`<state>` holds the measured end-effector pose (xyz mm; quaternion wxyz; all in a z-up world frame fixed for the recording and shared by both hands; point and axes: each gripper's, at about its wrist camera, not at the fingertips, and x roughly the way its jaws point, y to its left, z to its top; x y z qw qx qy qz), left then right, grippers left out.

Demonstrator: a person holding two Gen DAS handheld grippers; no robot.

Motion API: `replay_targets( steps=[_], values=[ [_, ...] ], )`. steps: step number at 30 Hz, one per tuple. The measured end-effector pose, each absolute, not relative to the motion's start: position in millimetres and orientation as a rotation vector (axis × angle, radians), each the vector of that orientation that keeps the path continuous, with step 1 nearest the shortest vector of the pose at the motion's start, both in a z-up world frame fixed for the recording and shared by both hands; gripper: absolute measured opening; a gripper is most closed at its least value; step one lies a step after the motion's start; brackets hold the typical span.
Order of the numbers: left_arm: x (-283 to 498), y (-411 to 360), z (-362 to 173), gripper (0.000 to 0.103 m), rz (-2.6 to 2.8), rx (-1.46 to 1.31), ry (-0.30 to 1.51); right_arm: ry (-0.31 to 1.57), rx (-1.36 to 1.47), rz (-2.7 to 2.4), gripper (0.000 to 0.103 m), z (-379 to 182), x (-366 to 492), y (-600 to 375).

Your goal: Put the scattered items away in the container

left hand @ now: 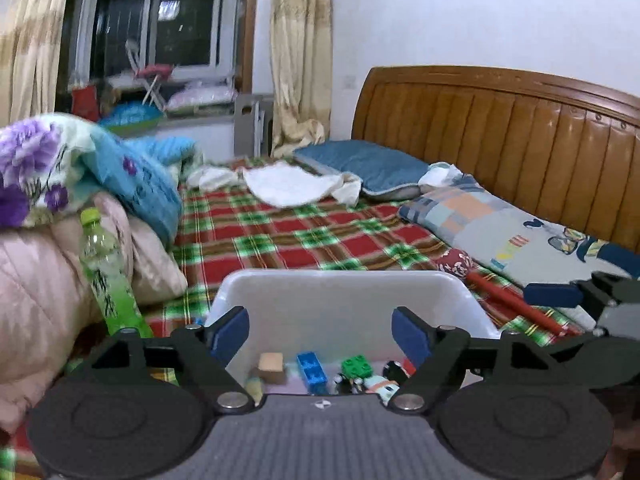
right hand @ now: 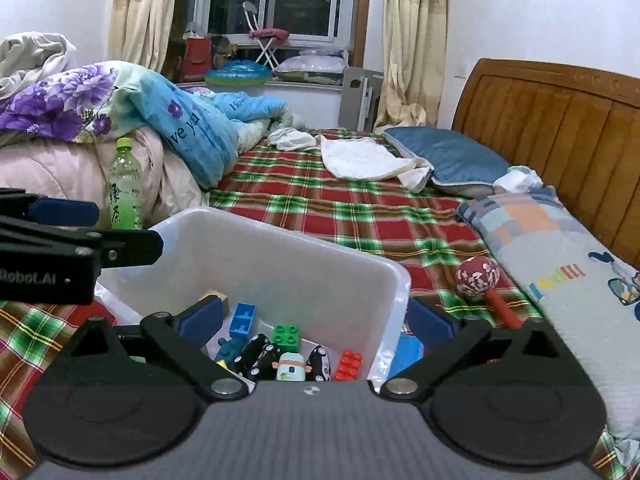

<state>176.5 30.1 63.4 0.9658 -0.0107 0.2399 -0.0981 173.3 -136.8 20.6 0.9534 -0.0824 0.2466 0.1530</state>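
1. both my tools are released: my left gripper [left hand: 320, 336] has its jaws wide with nothing between the pads, hanging over the near end of the white container [left hand: 340, 292]. my right gripper [right hand: 316, 320] is likewise spread and empty, one finger over the bin, the other outside its right wall.

2. the container [right hand: 280, 256] sits on the plaid bedspread [right hand: 360, 208]. inside lie a blue brick [right hand: 244, 318], a green brick [right hand: 287, 336], a red brick [right hand: 349, 364], toy cars [right hand: 260, 354], a small round figure [right hand: 291, 366] and a wooden block [left hand: 272, 364].

3. still outside, i judge, is the maraca [right hand: 478, 278]: a red patterned ball head on a red stick, lying on the bedspread just right of the bin, beside the patchwork pillow [right hand: 560, 264].

4. handling: it looks light and rigid. the head is round and would likely roll or squirt out of flat pads, so i would pinch the stick, close behind the head, across its width.

5. orientation: its long axis runs from the head, the far end, down toward my right gripper. the stick's near end is hidden behind my finger, so i can't tell its full length.

6. the green tea bottle [right hand: 126, 184] stands upright left of the bin against the pink quilt [right hand: 60, 176]. it looks smooth, and i would take it at mid-body.
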Motion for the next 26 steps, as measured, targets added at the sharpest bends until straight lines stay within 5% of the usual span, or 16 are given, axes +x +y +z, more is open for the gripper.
replay_targets(
  steps=[26],
  values=[
    [175, 2, 67, 0.093, -0.075, 0.144, 0.518, 0.658, -0.197, 0.335, 0.102, 12, 181, -133]
  ],
)
